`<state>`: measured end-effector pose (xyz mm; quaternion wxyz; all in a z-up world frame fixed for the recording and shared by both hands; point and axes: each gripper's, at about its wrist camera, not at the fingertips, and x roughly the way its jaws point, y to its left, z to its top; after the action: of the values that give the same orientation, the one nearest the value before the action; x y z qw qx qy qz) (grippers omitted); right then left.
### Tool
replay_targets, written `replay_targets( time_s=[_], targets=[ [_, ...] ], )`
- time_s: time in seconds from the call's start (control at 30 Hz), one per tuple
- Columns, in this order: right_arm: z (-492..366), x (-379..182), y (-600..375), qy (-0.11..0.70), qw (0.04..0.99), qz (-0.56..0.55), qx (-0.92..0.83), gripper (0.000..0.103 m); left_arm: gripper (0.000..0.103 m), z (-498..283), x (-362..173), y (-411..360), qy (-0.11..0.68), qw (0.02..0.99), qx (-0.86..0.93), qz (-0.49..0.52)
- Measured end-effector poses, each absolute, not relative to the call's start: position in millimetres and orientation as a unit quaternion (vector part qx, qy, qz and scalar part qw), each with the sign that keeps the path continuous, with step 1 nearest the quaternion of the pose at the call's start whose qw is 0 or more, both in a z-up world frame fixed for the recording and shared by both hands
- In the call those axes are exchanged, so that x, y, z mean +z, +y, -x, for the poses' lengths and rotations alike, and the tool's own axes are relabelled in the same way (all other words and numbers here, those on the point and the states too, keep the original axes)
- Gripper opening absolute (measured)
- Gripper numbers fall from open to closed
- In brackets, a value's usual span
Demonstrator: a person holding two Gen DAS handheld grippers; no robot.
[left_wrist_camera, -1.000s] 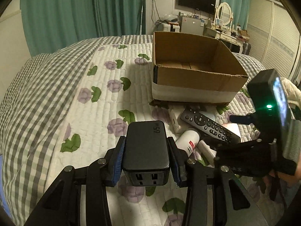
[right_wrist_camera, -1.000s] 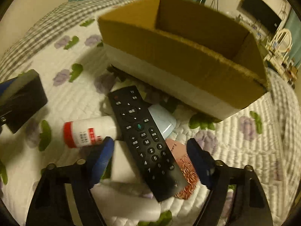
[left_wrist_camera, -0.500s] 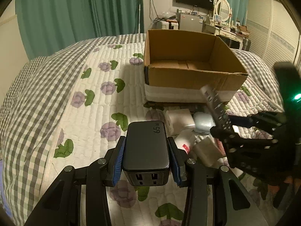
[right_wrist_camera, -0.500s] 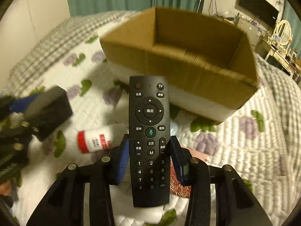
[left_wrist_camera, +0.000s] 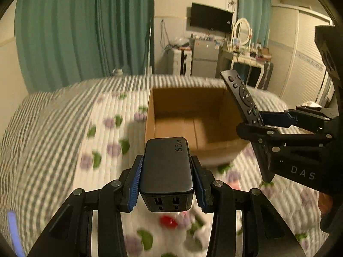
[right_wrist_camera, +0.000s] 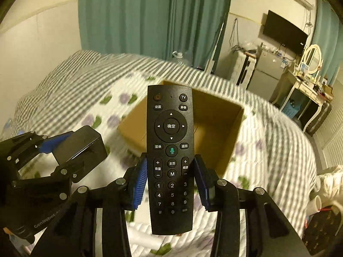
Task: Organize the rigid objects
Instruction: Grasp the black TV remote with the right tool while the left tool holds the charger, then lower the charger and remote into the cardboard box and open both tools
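Observation:
My left gripper (left_wrist_camera: 166,182) is shut on a black 65W charger block (left_wrist_camera: 166,169) and holds it up above the bed, short of the open cardboard box (left_wrist_camera: 171,126). My right gripper (right_wrist_camera: 171,184) is shut on a black TV remote (right_wrist_camera: 170,150), held upright in the air before the same box (right_wrist_camera: 218,128). The remote (left_wrist_camera: 242,96) and right gripper (left_wrist_camera: 274,126) show at the right in the left wrist view. The charger (right_wrist_camera: 83,145) and left gripper (right_wrist_camera: 49,150) show at the left in the right wrist view.
The box stands on a quilted bed with a purple flower pattern (left_wrist_camera: 64,150). A blurred bottle with a red cap (left_wrist_camera: 169,221) and other small items lie on the quilt below. Green curtains, a TV and a dresser stand behind the bed.
Both grippers have risen well above the bed with their objects and tilted up toward the box. The right gripper closed on the remote a second ago and lifted it.

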<state>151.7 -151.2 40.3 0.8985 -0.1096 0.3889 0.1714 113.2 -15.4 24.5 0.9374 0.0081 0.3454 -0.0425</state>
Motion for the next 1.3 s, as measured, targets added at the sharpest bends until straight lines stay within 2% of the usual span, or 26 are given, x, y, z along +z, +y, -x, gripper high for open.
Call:
replay_targets(
  time_s=[0.13,0.27,0.53,0.67,0.73,0.8,1.1,1.17,1.2,1.23,1.3],
  targets=[
    [-182,62,-158,0.377,0.906,0.116,0.156,0.041,0.043,-152,44,-23,0.323,0.945,-0.046,-0.015],
    [-218,61,-166,0.391,0.902,0.11,0.15,0.041,0.043,-198,46,-33,0.322,0.945,-0.054,-0.02],
    [-272,19,-182,0.422,0.891,0.096,0.14,0.041,0.043,-276,-8,-49,0.37,0.926,-0.059,-0.034],
    [-285,2,-189,0.423,0.89,0.084,0.15,0.041,0.043,-288,-28,-56,0.379,0.922,-0.067,-0.048],
    [-289,-7,-191,0.424,0.888,0.08,0.157,0.041,0.046,-287,-28,-58,0.362,0.929,-0.063,-0.049],
    [-293,-14,-191,0.426,0.887,0.077,0.161,0.04,0.052,-288,-24,-57,0.355,0.932,-0.056,-0.051],
    [-304,-35,-191,0.433,0.885,0.08,0.15,0.041,0.052,-275,-4,-26,0.355,0.934,-0.027,-0.03],
    [-305,-34,-190,0.425,0.89,0.078,0.145,0.05,0.052,-264,2,-17,0.351,0.936,-0.022,-0.024],
    [-303,-32,-191,0.421,0.893,0.077,0.138,0.066,0.054,-256,5,-14,0.351,0.936,-0.022,-0.022],
    [-301,-29,-191,0.417,0.897,0.076,0.128,0.074,0.058,-247,8,-10,0.35,0.936,-0.021,-0.02],
    [-291,-17,-193,0.405,0.904,0.07,0.115,0.075,0.079,-230,12,-4,0.346,0.938,-0.013,-0.019]
  ],
)
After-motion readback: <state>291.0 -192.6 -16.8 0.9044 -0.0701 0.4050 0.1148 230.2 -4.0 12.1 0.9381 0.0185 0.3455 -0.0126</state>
